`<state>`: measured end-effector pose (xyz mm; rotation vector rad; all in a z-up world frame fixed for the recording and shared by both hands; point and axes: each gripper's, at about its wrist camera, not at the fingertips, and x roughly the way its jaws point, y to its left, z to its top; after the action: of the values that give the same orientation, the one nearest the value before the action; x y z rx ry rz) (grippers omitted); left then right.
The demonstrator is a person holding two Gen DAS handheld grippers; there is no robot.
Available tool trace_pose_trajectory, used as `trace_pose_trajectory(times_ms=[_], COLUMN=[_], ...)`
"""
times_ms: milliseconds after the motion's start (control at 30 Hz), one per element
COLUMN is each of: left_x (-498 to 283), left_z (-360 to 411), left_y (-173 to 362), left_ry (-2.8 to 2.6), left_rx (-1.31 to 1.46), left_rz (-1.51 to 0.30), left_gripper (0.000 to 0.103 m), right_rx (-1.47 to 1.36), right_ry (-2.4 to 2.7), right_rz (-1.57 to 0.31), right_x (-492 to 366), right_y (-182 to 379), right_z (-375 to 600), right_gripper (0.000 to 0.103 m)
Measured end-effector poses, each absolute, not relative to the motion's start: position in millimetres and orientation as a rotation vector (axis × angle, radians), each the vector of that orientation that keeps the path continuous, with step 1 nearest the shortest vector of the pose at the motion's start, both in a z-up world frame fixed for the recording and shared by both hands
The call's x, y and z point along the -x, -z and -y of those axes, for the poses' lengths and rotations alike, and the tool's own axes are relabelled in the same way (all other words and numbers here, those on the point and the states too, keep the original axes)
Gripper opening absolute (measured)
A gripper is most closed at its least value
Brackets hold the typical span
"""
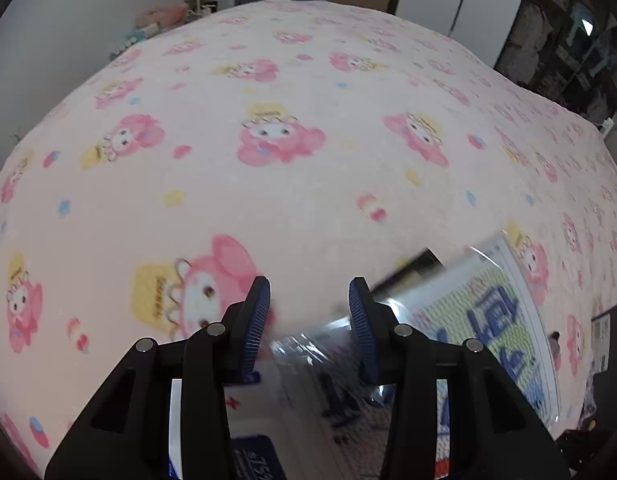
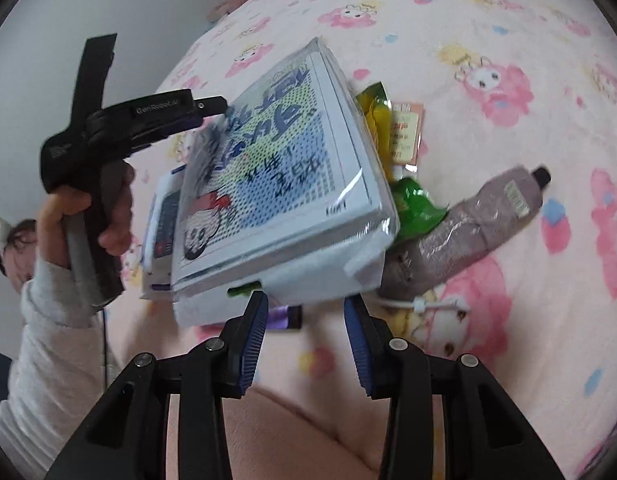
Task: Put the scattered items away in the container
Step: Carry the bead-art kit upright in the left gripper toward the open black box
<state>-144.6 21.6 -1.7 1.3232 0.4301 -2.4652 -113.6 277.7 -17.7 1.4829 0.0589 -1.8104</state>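
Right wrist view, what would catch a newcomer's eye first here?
The shrink-wrapped white book with a blue and green dotted cover fills the middle, tilted and lifted off the pink cartoon-print blanket, its far corner in the left gripper. Beside it to the right lie a grey plastic-wrapped tube and green snack packets.

Both wrist views look steeply down, close over the pink blanket, sharing the wrapped book.
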Motion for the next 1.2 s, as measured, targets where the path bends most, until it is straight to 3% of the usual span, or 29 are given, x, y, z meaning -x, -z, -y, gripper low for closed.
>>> trace_pose_trajectory(times_ms=[67, 167, 267, 400, 567, 733, 1033, 1200], left_x=[149, 145, 131, 103, 62, 45, 51, 70], left_z=[-16, -25, -22, -22, -71, -70, -92, -125], left_y=[6, 13, 15, 23, 29, 28, 25, 26], left_ry=[2.486, 2.473, 2.443, 2.404, 2.449, 2.437, 2.361, 2.394], left_rx=[-1.381, -1.420, -1.438, -1.560, -1.718, -1.635, -1.784, -1.870], left_rz=[-0.487, -0.416, -0.455, -0.608, -0.516, -0.655, -0.812, -0.710], left_gripper=[0.042, 0.041, 0.032, 0.031, 0.031, 0.032, 0.032, 0.032], right_rx=[-1.472, -1.459, -1.464, -1.398, -1.373, -1.367, -1.514, -1.576], right_ry=[1.804, 1.821, 1.880, 2.093, 2.224, 2.303, 2.210, 2.085], right_rz=[-0.072, -0.090, -0.038, -0.037, -0.027, 0.128, -0.125, -0.104], right_x=[114, 115, 125, 145, 165, 157, 94, 94], right_y=[15, 14, 9, -7, -17, -22, 5, 26], right_z=[-272, -270, -275, -288, -307, -356, -389, -383], right_gripper=[0.036, 0.036, 0.036, 0.036, 0.036, 0.036, 0.036, 0.036])
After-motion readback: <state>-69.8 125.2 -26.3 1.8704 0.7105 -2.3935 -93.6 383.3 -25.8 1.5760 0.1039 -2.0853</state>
